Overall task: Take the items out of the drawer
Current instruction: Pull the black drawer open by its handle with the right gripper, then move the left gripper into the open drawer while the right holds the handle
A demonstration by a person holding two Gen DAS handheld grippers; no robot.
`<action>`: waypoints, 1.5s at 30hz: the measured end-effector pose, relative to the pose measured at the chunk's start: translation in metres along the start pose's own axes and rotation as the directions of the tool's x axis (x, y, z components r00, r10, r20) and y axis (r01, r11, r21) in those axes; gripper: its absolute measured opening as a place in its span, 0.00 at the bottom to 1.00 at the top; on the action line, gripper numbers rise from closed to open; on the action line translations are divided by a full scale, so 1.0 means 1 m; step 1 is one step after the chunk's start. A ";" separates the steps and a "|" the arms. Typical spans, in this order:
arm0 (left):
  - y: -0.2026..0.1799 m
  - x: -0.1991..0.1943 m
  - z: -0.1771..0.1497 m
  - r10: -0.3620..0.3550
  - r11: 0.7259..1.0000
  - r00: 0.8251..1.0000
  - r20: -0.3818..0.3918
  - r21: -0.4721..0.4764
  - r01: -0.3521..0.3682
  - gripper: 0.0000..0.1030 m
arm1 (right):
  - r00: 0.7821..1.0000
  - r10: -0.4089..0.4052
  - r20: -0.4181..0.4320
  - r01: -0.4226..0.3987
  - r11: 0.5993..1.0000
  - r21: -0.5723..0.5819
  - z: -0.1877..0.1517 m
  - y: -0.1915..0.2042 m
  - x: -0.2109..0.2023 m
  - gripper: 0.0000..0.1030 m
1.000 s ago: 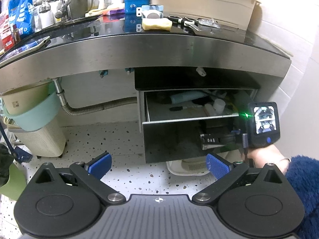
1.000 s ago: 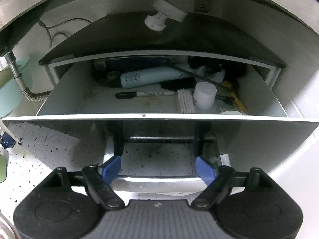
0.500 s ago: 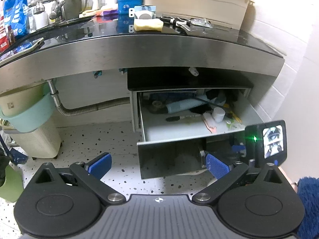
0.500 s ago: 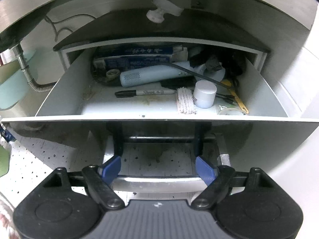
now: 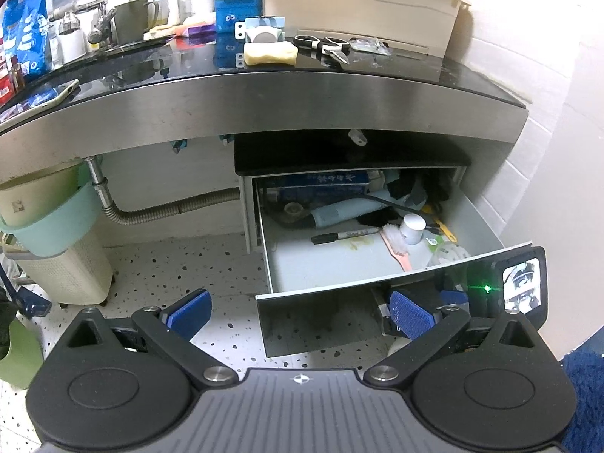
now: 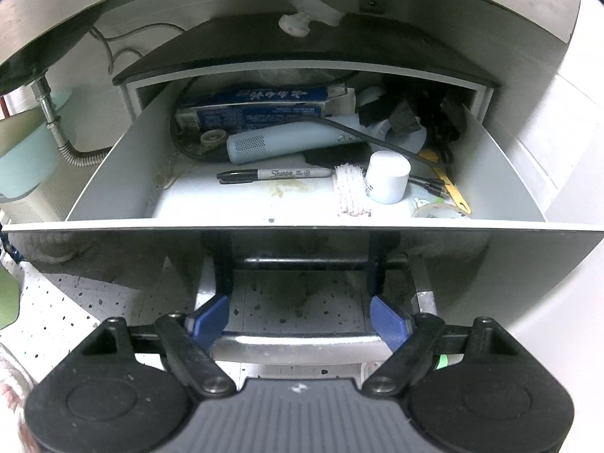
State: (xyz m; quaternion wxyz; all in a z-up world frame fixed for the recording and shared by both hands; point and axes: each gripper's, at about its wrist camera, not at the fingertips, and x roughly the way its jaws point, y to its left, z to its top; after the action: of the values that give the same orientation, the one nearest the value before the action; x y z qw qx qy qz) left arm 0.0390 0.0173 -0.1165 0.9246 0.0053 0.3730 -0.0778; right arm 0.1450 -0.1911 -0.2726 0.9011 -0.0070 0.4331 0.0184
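The grey drawer (image 5: pixel 487 226) under the steel counter stands pulled out. It holds a black Sharpie marker (image 6: pixel 273 174), a pale blue cylindrical device (image 6: pixel 290 141), a white brush (image 6: pixel 351 190), a small white jar (image 6: pixel 389 177), a blue box (image 6: pixel 256 107) and cables. My right gripper (image 6: pixel 300 321) is open, its blue fingers either side of the drawer's metal handle bar (image 6: pixel 298 341); it shows in the left wrist view (image 5: pixel 521 290) at the drawer front. My left gripper (image 5: pixel 298 307) is open and empty, held back from the drawer above the floor.
The black countertop (image 5: pixel 415 66) carries scissors (image 5: pixel 321 43), a yellow sponge (image 5: pixel 270 53), a blue box and a beige bin (image 5: pixel 358 3). A mint basket (image 5: pixel 49 222) and flexible drain pipe (image 5: pixel 151 215) sit left of the drawer. Speckled floor (image 5: pixel 181 271) lies below.
The drawer has slid out toward me, drawn by my right gripper at its handle, showing more of its contents. My left gripper has risen a little.
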 end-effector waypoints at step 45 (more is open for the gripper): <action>0.026 0.005 0.011 -0.002 0.998 0.988 0.152 -0.068 0.013 0.99 | 0.973 0.167 0.161 -0.164 0.986 -0.032 0.000 -0.016 -0.065 0.79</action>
State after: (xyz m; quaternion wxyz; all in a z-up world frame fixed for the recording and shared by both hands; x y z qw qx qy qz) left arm 0.0536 0.0417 -0.1133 0.9496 -0.0341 0.3040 -0.0686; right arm 0.1048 -0.2088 -0.2218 0.9288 0.0224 0.3567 0.0978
